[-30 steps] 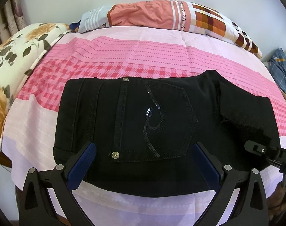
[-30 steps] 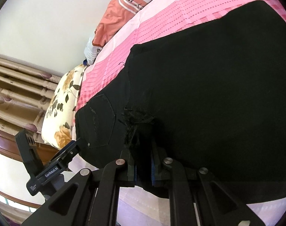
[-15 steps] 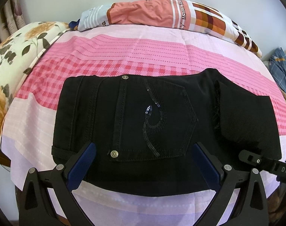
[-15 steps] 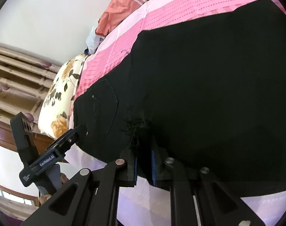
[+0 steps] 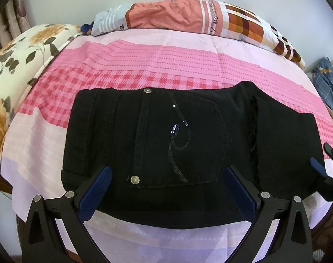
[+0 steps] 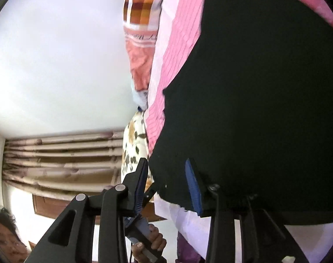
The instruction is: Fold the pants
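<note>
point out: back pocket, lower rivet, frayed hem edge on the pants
back pocket (image 5: 197, 140): left wrist view, on the sequin swirl at its middle.
lower rivet (image 5: 135, 179): left wrist view, on the metal stud's face.
frayed hem edge (image 5: 253, 129): left wrist view, on the fringe.

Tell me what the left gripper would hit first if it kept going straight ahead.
Most likely the folded black pants: the left gripper has its jaws open astride their near edge, pointing at the sequined back pocket. Its height above the fabric is unclear.
</note>
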A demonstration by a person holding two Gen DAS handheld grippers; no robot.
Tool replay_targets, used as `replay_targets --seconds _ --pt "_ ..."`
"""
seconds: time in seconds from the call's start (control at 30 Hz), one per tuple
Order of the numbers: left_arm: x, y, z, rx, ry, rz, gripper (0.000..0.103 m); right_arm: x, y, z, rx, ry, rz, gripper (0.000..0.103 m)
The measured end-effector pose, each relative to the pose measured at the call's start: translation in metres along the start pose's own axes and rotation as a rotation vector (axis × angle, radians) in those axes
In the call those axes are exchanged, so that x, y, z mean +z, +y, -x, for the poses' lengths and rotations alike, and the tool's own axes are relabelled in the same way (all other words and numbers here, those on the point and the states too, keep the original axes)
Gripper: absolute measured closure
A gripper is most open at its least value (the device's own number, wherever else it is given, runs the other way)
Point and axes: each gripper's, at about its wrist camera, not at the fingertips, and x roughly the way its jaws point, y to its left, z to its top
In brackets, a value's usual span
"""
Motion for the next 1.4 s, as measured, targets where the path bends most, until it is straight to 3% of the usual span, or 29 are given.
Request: replay_targets --seconds 0.07,0.27,0.33,0.37,0.43,0.6,0.77,1.1,1.2,1.27,1.4 --pt "0.000 0.000 -0.001 0.004 0.006 -0.001 0.002 -0.004 0.004 -0.007 -0.002 0.030 0.032 0.068" --pt "0.000 0.004 0.000 0.003 0.004 0.015 0.002 -0.026 0.023 -0.045 0.019 0.228 0.130 0.068" --pt "0.001 0.007 0.001 0.000 0.002 0.022 0.002 -0.029 0.027 -0.048 0.013 0.264 0.150 0.063" --pt "0.001 0.009 0.001 -0.002 0.000 0.027 0.002 -0.031 0.027 -0.048 0.012 0.276 0.146 0.056" --pt "0.002 0.010 0.000 -0.010 0.002 0.034 0.002 -0.034 0.022 -0.048 0.050 0.289 0.109 0.051" --pt "0.001 0.014 -0.002 -0.008 0.019 0.042 0.002 -0.039 0.014 -0.064 0.131 0.333 0.032 0.051" --pt "0.006 0.028 0.005 0.019 0.008 0.063 0.002 -0.042 -0.001 -0.081 0.048 0.402 0.023 0.051" --pt "-0.008 0.115 0.021 0.131 0.016 0.184 0.002 -0.043 -0.004 -0.092 0.022 0.426 0.044 0.054" --pt "-0.019 0.137 0.017 0.060 0.055 0.235 0.002 -0.043 0.006 -0.085 0.081 0.422 0.057 0.049" --pt "-0.025 0.149 0.013 -0.020 0.080 0.280 0.002 -0.043 0.019 -0.080 0.109 0.411 0.092 0.041" --pt "-0.041 0.182 0.005 -0.215 0.096 0.463 0.002 -0.041 0.033 -0.068 0.130 0.377 0.116 0.035"
